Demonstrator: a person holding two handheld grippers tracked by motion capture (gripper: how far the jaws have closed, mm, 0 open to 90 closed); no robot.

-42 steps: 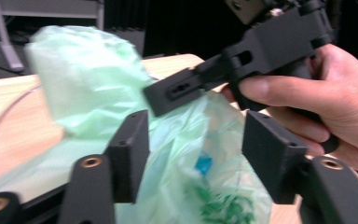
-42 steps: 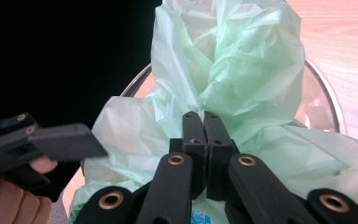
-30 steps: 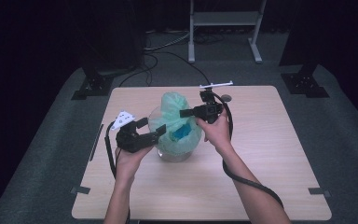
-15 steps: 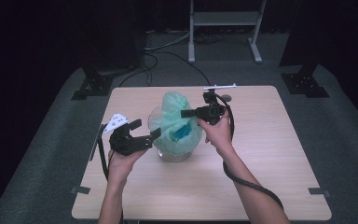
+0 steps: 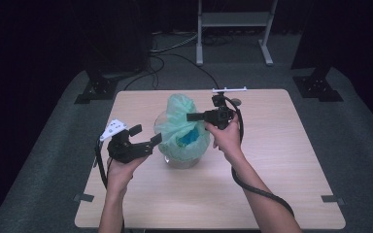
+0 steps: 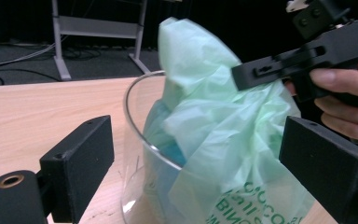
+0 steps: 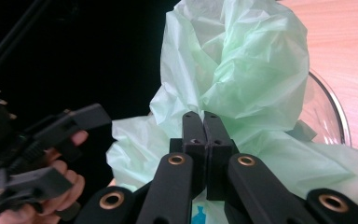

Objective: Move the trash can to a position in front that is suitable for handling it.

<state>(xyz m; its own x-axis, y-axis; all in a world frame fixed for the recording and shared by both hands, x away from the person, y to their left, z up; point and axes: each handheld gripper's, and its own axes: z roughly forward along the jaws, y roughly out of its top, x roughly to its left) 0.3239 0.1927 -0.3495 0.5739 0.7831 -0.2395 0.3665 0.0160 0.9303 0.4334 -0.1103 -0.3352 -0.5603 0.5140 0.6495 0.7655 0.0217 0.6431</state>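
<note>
I see a clear glass bowl standing near the middle of the bench, with a pale green plastic bag stuffed into it and bunched up above the rim. My right gripper comes in level from the right, its jaws pressed together on a fold of the bag's upper part, pinching the film. My left gripper hangs just left of the bowl with its jaws spread wide, apart from both glass and bag. In the left gripper view the bowl's rim sits between those open jaws.
</note>
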